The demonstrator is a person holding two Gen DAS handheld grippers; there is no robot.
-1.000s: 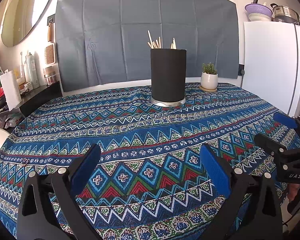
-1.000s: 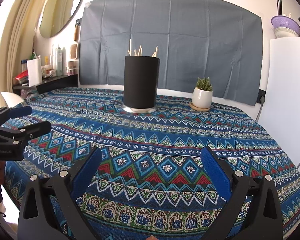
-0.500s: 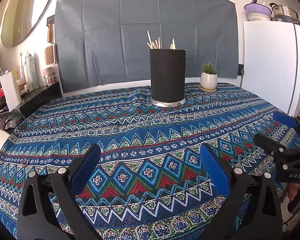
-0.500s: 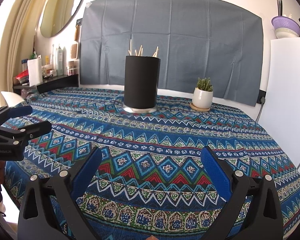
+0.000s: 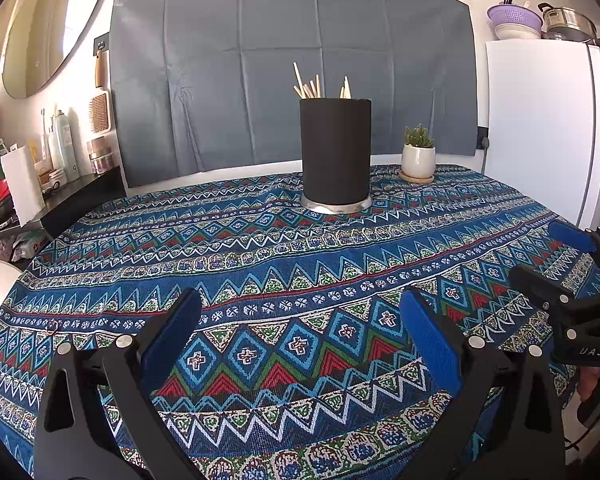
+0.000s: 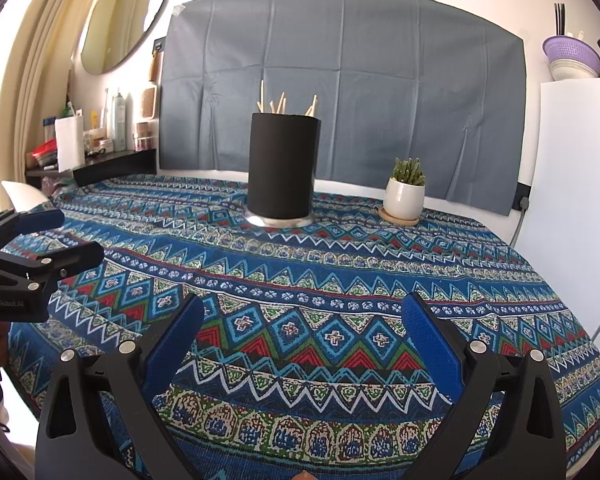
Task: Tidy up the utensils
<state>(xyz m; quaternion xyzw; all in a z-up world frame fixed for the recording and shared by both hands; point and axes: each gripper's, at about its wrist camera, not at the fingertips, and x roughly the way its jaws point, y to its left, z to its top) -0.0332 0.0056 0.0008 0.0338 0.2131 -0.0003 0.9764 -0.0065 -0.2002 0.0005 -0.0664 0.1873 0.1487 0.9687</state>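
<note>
A black cylindrical holder (image 5: 335, 153) stands upright at the far middle of the patterned tablecloth (image 5: 260, 264), with several wooden utensil ends (image 5: 309, 87) sticking out of its top. It also shows in the right wrist view (image 6: 282, 168). My left gripper (image 5: 302, 340) is open and empty, low over the near table edge, well short of the holder. My right gripper (image 6: 304, 344) is open and empty, also near the front edge. Each gripper shows in the other's view: the right one (image 5: 556, 264) at the right edge, the left one (image 6: 56, 236) at the left edge.
A small potted succulent (image 5: 418, 156) on a coaster stands right of the holder. A white fridge (image 5: 548, 128) with bowls and a pot on top is at the right. A dark shelf (image 5: 80, 188) with bottles and a paper roll is at the left. A grey cloth hangs behind.
</note>
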